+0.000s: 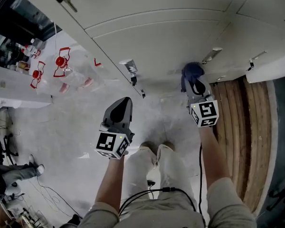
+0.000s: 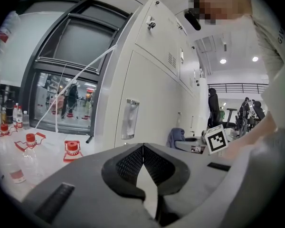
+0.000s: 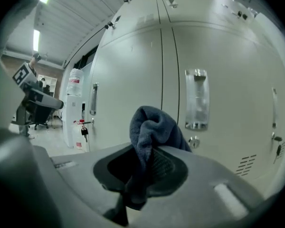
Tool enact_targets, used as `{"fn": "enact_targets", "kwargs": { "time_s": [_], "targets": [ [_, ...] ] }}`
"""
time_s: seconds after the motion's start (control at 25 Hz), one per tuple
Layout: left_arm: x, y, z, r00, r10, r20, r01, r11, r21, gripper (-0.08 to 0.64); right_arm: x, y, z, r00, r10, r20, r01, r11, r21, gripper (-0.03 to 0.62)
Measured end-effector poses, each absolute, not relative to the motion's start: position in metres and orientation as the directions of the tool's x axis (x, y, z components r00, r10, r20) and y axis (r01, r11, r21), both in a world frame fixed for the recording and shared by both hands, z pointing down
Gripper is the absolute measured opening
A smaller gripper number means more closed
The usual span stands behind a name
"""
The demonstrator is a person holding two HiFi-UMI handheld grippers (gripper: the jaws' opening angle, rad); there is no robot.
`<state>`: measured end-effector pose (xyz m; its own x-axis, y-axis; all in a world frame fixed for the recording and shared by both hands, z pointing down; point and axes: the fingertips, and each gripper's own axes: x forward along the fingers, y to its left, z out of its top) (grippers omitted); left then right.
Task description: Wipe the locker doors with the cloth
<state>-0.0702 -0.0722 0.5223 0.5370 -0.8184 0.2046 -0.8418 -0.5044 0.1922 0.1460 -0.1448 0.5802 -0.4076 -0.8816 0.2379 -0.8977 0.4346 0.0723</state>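
The pale grey locker doors (image 1: 156, 27) fill the top of the head view. A dark blue cloth (image 1: 192, 73) sticks out of my right gripper (image 1: 195, 83), which is shut on it close in front of a low door. I cannot tell if the cloth touches the door. In the right gripper view the cloth (image 3: 151, 127) bunches up between the jaws, facing a door with a metal handle (image 3: 196, 99). My left gripper (image 1: 125, 100) hangs lower and to the left, away from the doors. Its jaws meet at the tips (image 2: 142, 146) with nothing between them.
Bottles with red caps (image 1: 61, 63) stand on the floor at the left. A key (image 1: 133, 79) hangs from a locker lock. A stack of wooden boards (image 1: 249, 127) lies to the right. The person's feet (image 1: 156, 150) and cables (image 1: 147, 194) are below.
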Motion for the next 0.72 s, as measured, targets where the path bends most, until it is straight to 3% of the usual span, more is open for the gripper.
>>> {"fn": "enact_targets", "kwargs": {
  "time_s": [0.72],
  "targets": [
    [-0.082, -0.029, 0.370, 0.498, -0.859, 0.115, -0.863, -0.477, 0.168, -0.002, 0.104, -0.054, 0.387, -0.487, -0.863, 0.135, -0.869, 0.495, 0.026, 0.052]
  ]
}}
